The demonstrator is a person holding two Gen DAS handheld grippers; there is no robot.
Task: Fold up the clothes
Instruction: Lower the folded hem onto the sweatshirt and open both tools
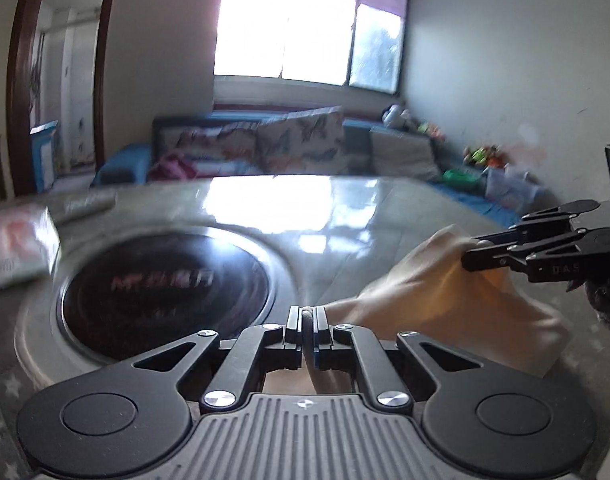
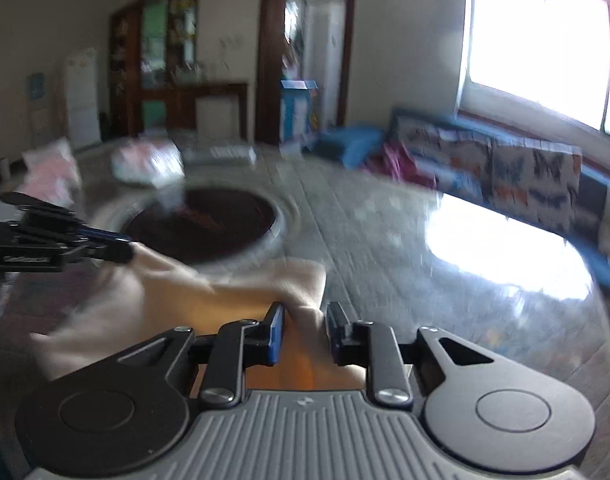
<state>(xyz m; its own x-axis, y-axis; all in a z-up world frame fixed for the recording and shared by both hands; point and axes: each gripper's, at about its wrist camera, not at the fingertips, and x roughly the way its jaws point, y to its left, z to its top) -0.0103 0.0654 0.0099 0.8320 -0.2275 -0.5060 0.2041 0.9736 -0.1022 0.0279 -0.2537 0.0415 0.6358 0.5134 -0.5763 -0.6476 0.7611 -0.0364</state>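
Pale beige cloth garment (image 1: 437, 300) held between two grippers above the glossy grey tabletop (image 1: 345, 208).

Left gripper (image 1: 307, 330): clamped narrow on a cloth edge. Round black inset hob (image 1: 165, 288): table centre. Right gripper (image 2: 303, 330): jaws parted around the cloth, so that corner may slip and skew the fold.

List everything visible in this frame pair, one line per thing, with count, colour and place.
cloth: one, beige, near table edge, held between both grippers
table: one, grey, glossy, fills foreground
hotplate: one, black round, set into table centre
packets: two or so, pink-white, far side of table; blurred
sofa: one, blue, butterfly-print cushions, under window
window: one, bright, back wall
doorway: one, dark wood frame, beside sofa
fridge: one, white, far wall
left gripper: black, fingers shut on cloth
right gripper: black, fingers open around cloth
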